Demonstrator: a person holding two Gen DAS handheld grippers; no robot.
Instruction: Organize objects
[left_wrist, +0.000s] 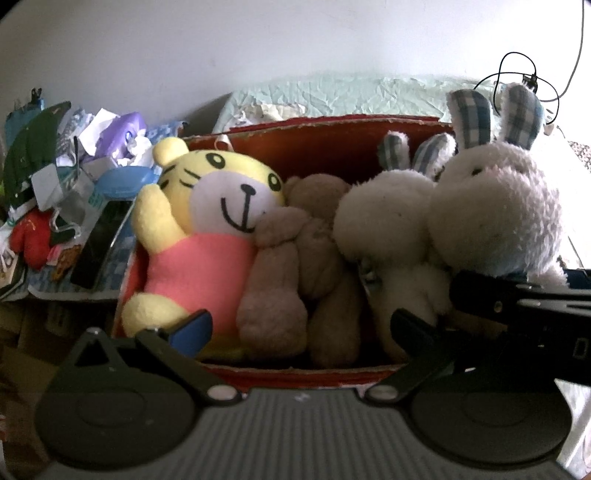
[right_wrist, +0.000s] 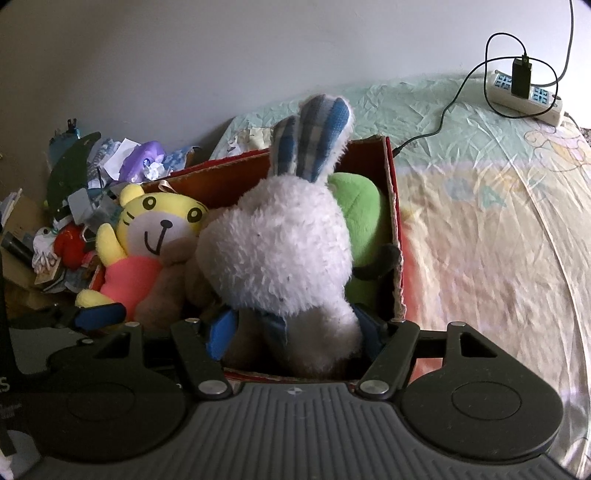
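A red cardboard box (left_wrist: 325, 133) (right_wrist: 393, 192) on the bed holds several plush toys. A yellow tiger in a pink shirt (left_wrist: 207, 221) (right_wrist: 147, 236) lies at its left, a brown bear (left_wrist: 295, 266) in the middle, and a small white rabbit (left_wrist: 384, 221) beside the bear. A green plush (right_wrist: 362, 214) sits at the far right. My right gripper (right_wrist: 295, 332) is shut on a larger white rabbit with plaid ears (right_wrist: 280, 243) (left_wrist: 495, 210), upright in the box's right part. My left gripper (left_wrist: 301, 332) hangs open at the box's near wall, in front of the tiger and bear, holding nothing.
A heap of packets, papers and small items (left_wrist: 66, 177) (right_wrist: 85, 206) lies left of the box. The bed's pale crinkled sheet (right_wrist: 498, 229) stretches right of the box. A power strip with a charger and cables (right_wrist: 524, 88) lies at its far right corner. A wall stands behind.
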